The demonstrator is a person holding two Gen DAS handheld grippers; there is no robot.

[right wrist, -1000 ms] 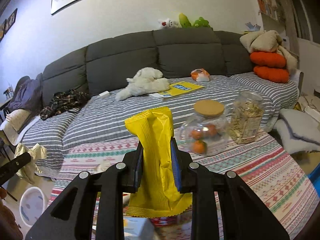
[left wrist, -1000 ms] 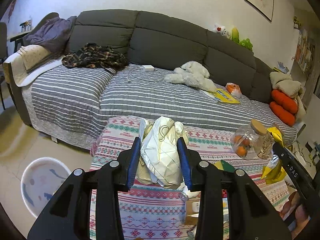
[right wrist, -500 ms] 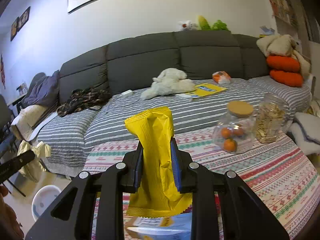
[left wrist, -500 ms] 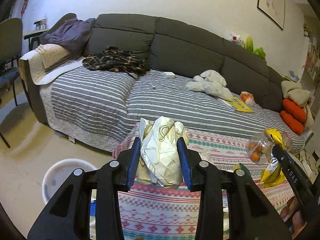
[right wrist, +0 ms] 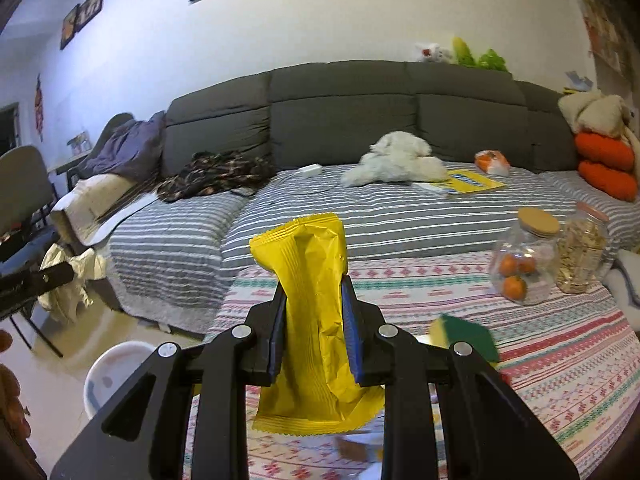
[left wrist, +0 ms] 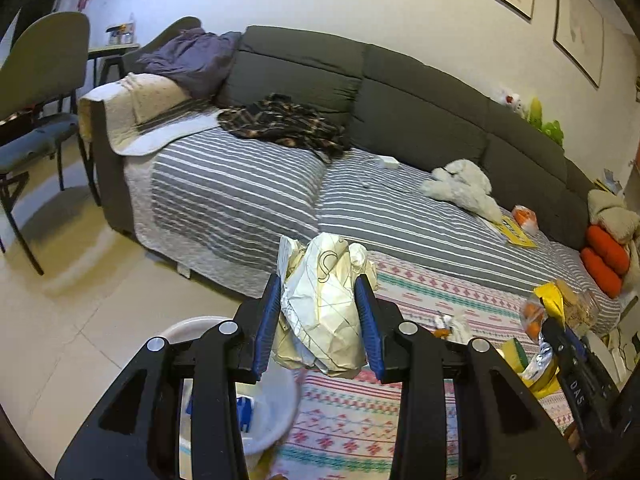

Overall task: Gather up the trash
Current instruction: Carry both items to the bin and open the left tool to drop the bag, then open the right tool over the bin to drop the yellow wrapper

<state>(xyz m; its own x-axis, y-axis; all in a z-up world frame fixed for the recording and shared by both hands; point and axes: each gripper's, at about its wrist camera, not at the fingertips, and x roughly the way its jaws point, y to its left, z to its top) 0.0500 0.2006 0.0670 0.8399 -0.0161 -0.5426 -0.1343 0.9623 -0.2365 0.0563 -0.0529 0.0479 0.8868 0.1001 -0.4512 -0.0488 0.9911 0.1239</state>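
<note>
Patterned table – items at near edge blurred, cut off.

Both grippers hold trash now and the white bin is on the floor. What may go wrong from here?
1. The crumpled paper wrapper bulges loosely out of the left gripper; part may slip out before the white bin.
2. The yellow snack bag in the right gripper hangs low over the table and may catch the green sponge.
</note>
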